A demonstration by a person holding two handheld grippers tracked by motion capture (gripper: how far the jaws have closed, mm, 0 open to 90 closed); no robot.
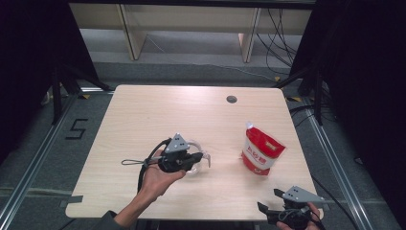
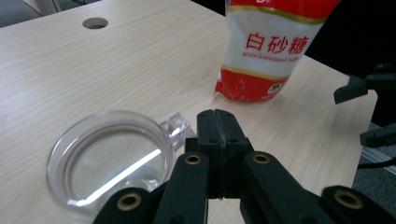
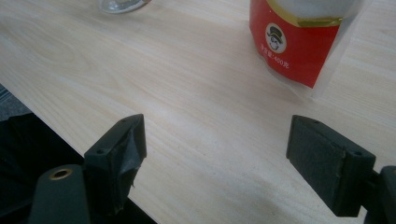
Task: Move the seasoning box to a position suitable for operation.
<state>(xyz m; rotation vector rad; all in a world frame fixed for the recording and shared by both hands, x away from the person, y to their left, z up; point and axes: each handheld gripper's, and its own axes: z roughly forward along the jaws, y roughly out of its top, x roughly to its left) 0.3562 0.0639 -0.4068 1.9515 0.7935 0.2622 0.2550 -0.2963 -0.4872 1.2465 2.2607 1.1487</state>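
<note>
**Two tools, one pressed together by the cup**

My left tool (image 2: 218, 122) has its jaws pressed together with nothing between them, just beside the clear cup's (image 2: 109, 156) handle. My right tool (image 3: 224, 158) stands spread at the table's (image 1: 143, 115) near right corner. The sugar bag (image 1: 261, 151) stands upright between them, nearer the right edge. The far half lies open.

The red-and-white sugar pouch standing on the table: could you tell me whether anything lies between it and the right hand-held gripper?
Nothing visible does. Bare light wooden table lies between the open right hand-held gripper and the red-and-white sugar pouch.
</note>
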